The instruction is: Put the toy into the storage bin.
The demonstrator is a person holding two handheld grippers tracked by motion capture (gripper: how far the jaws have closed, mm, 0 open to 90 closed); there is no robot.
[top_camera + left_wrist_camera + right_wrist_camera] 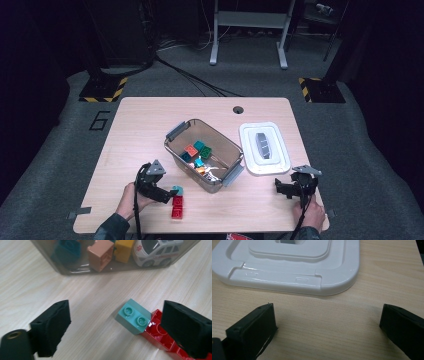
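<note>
Near the table's front left, my left gripper stands open and low over the wood. Between its jaws lies a small teal two-stud brick, tilted against a red brick; neither pad touches the teal brick. The right-hand jaw in the left gripper view hides part of the red brick. My right gripper rests open at the front right, nothing between its jaws, facing the white lid.
A clear plastic bin sits at mid-table holding several bricks and a white toy car. Its near wall is just beyond the left gripper. The table's front edge runs close behind both hands.
</note>
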